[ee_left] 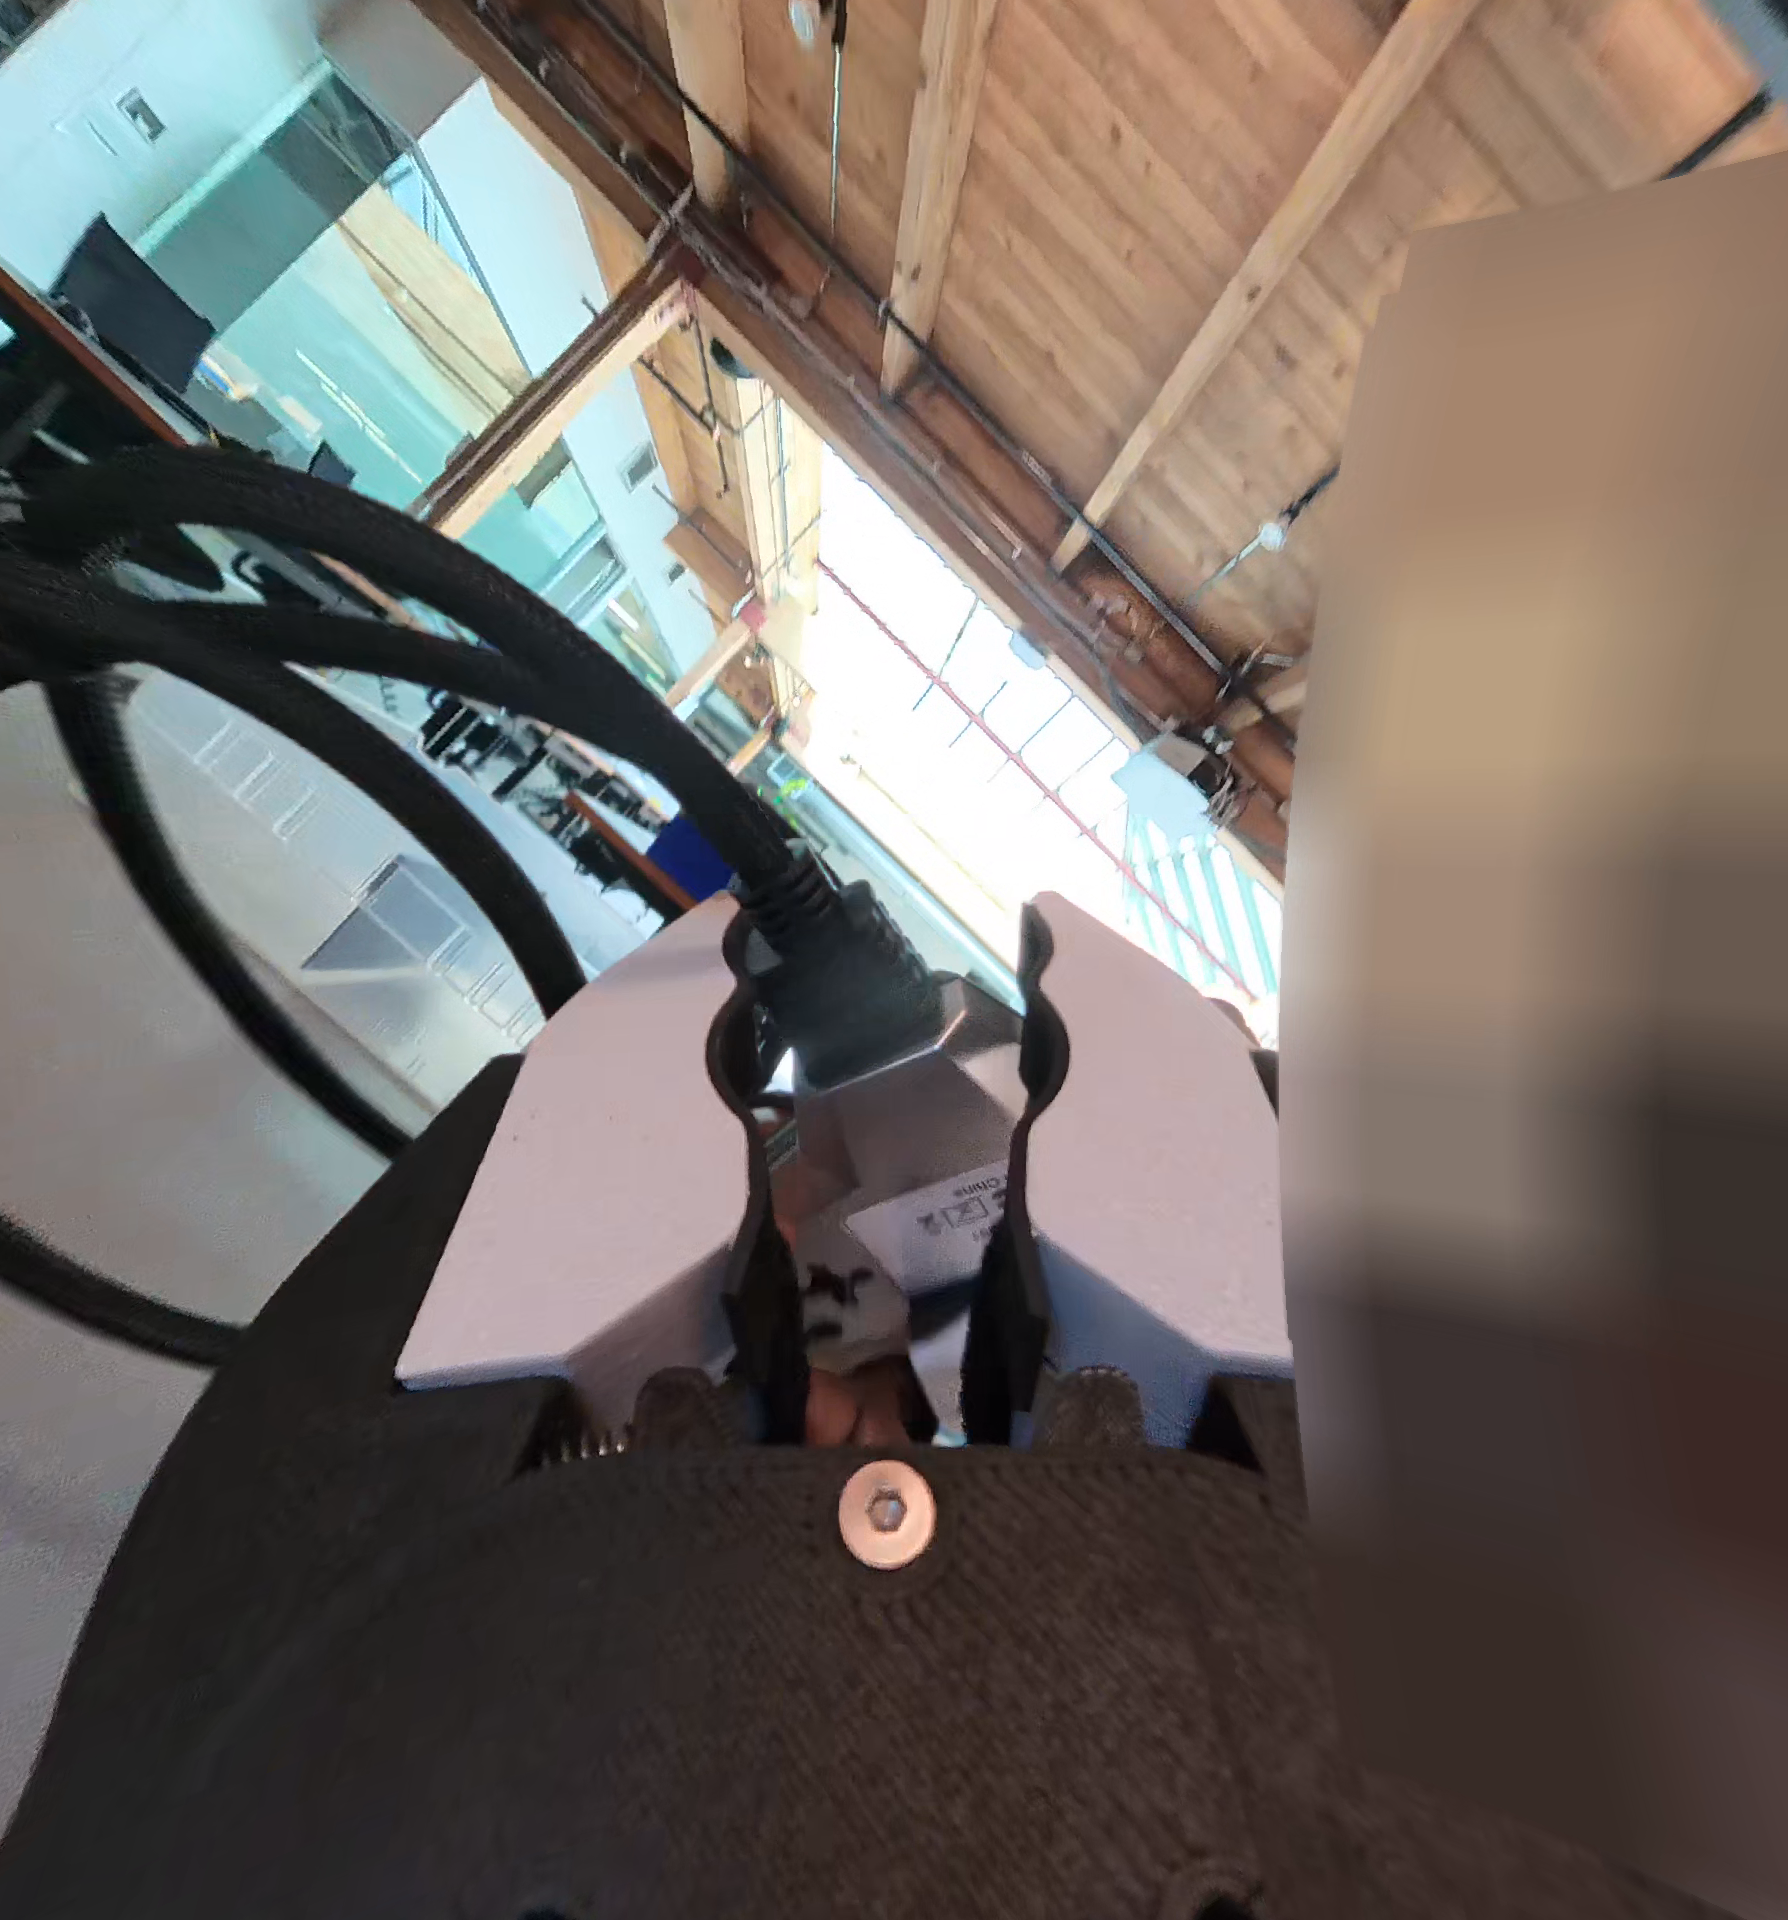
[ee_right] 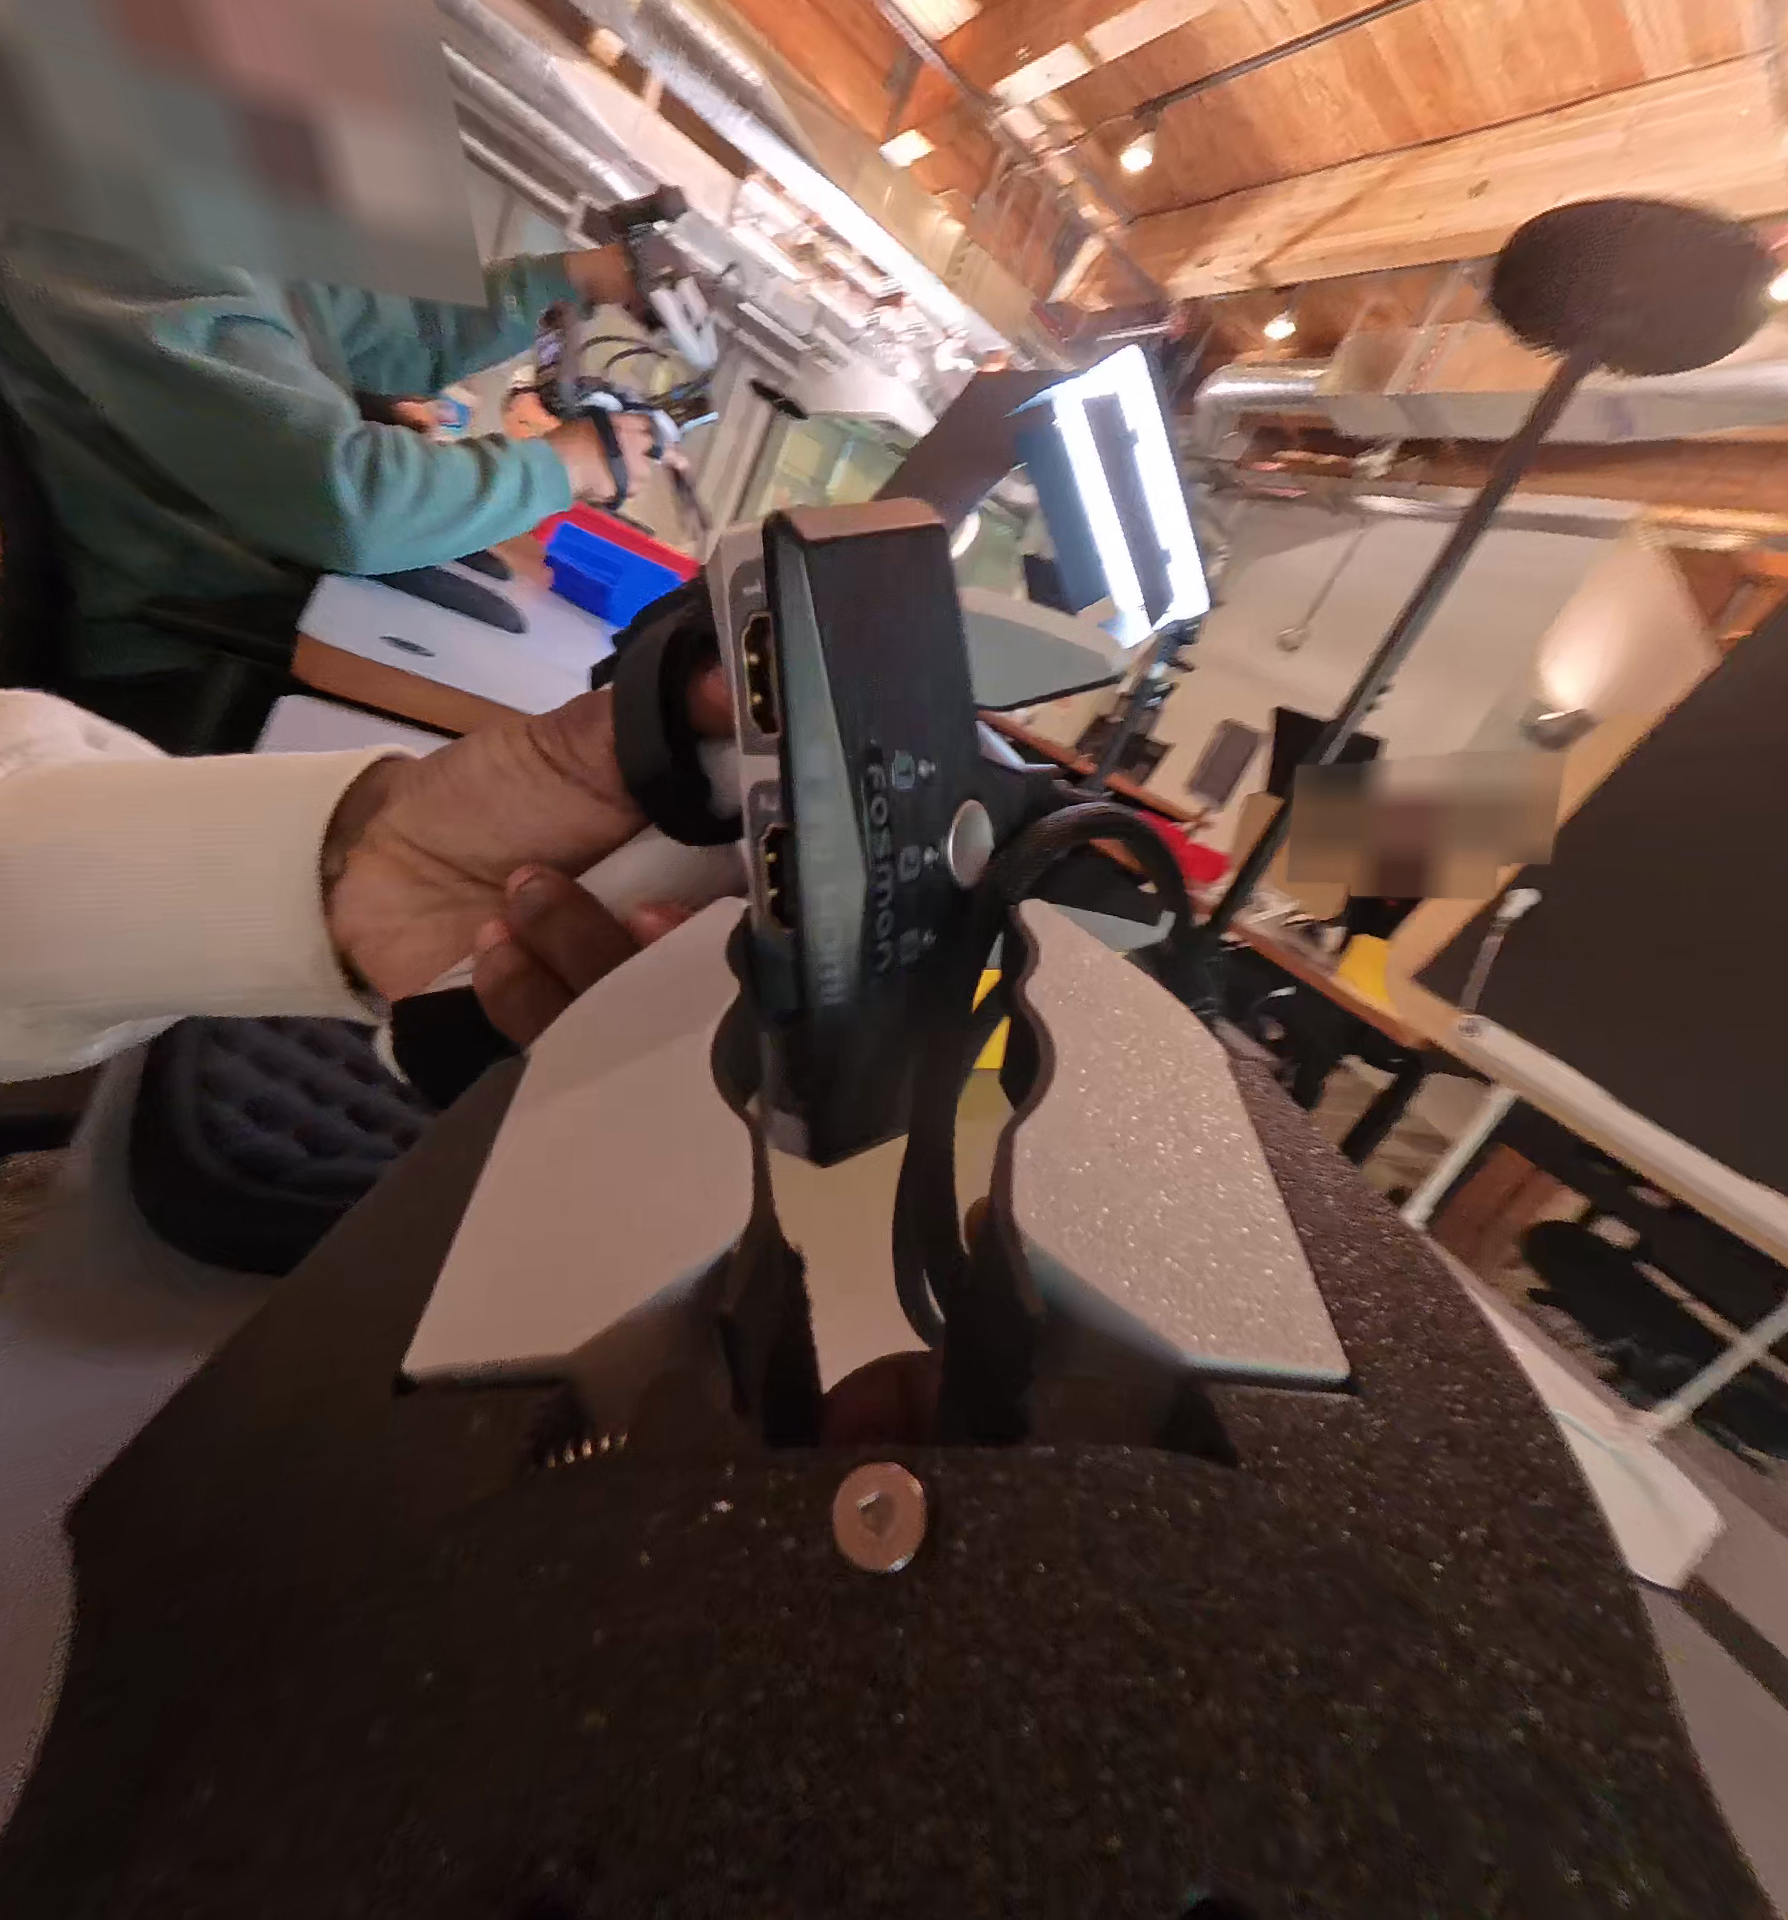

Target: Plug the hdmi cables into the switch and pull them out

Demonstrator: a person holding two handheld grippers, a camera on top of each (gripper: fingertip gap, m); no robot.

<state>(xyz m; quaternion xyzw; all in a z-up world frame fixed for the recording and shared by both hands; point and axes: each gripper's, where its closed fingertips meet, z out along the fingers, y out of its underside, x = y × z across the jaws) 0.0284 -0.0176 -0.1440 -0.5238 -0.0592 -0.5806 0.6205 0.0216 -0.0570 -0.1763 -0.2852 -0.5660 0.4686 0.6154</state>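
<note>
The HDMI switch (ee_right: pixel 869 727), a small black and grey box, is up in the air, and my right gripper (ee_right: pixel 874 935) is shut on its lower end. Two empty ports (ee_right: pixel 762 665) face left. A black braided cable (ee_right: pixel 1098 831) loops at its right side and runs down between my right fingers. In the left wrist view the switch (ee_left: pixel 911 1122) stands between the fingers of my left gripper (ee_left: pixel 874 935), which is open, with a sliver of light at the right finger. A black HDMI plug (ee_left: pixel 838 966) sits in the switch, and its cable (ee_left: pixel 454 613) arcs left.
A hand in a white sleeve (ee_right: pixel 474 810) holds the left gripper (ee_right: pixel 661 727) just left of the switch. A person in a teal top (ee_right: pixel 246 447) works at a table behind, near a blue bin (ee_right: pixel 599 566). A lit panel (ee_right: pixel 1129 488) and a black pole stand (ee_right: pixel 1628 291) are to the right.
</note>
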